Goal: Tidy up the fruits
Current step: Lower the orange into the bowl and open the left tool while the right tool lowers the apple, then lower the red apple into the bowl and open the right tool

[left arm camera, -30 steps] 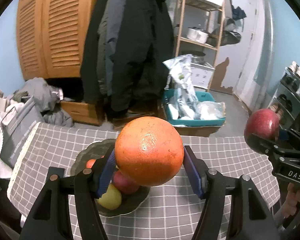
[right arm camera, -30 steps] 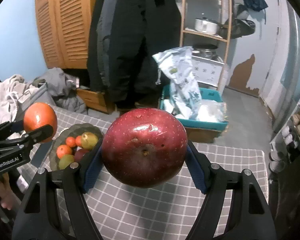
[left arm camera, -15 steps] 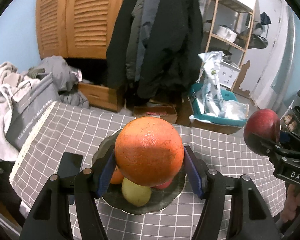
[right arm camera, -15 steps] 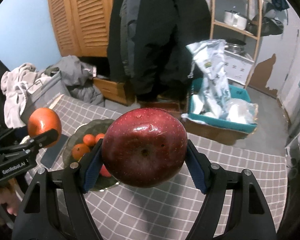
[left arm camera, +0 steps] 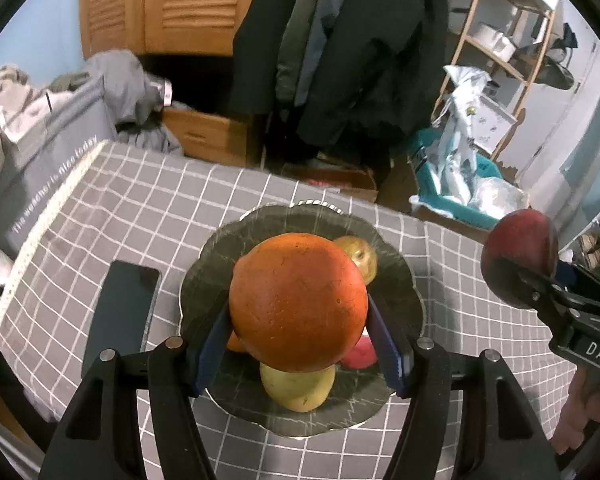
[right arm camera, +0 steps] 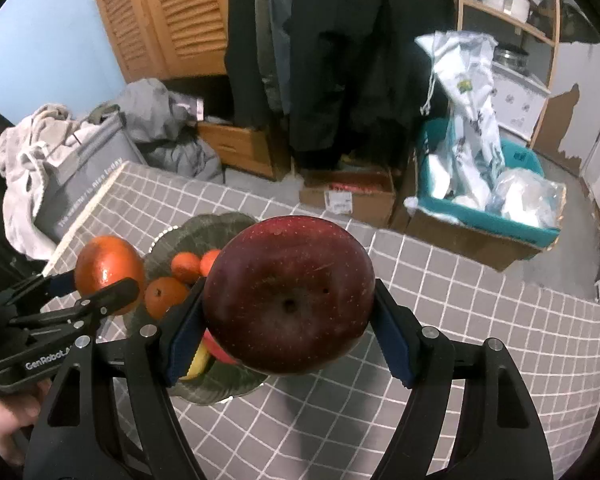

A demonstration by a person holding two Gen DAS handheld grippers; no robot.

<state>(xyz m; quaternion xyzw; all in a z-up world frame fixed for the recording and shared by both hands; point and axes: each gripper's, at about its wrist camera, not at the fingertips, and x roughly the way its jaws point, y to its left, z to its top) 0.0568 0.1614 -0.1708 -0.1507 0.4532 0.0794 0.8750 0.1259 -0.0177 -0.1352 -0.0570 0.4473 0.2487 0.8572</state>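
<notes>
Now, left gripper: its blue-padded fingers are clamped on either side of an orange, held in the air directly above the plate.
Right gripper: its fingers are clamped on a dark red apple, held above the bench to the right of the plate; the apple's dimpled end faces the camera.
Plate: dark, scalloped, resting on the grey checked cloth that covers the bench.
Fruit on plate: a yellow-green fruit at the near side, a red one beside it, a yellowish one further back, and small oranges on the left side in the right wrist view.
Phone: dark, lying flat on the cloth just left of the plate.
</notes>
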